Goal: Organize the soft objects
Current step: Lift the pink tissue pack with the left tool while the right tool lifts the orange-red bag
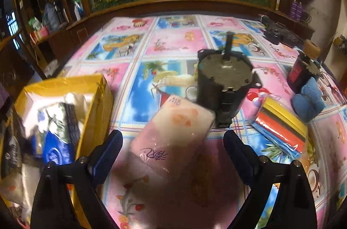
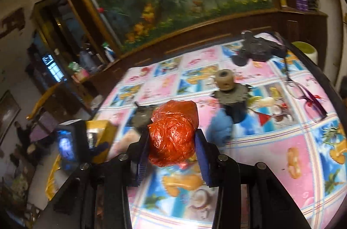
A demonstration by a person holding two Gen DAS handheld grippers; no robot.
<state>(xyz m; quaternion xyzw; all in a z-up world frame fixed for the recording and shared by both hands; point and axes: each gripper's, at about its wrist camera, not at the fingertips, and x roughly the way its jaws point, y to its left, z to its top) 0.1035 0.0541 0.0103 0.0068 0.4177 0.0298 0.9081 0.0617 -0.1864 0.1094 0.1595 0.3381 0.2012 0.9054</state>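
In the left wrist view a pink tissue pack [image 1: 171, 133] lies on the patterned tablecloth [image 1: 173, 44], reaching in between the fingers of my left gripper [image 1: 172, 146]. The jaws are wide open and do not touch it. A yellow cardboard box [image 1: 95, 103] holding several soft packets stands at the left. A pack of coloured cloths [image 1: 282, 127] and a blue soft cloth [image 1: 308, 99] lie at the right. In the right wrist view my right gripper [image 2: 171, 142] is shut on a crumpled orange plastic bag [image 2: 173, 133], held above the table. The blue cloth [image 2: 221, 127] lies behind it.
A dark metal motor [image 1: 223, 81] stands just behind the tissue pack. A dark gear part with a tan roller [image 2: 229, 94] stands by the blue cloth. Black gadgets [image 2: 258, 49] lie at the far right edge. A wooden ledge borders the table's far side.
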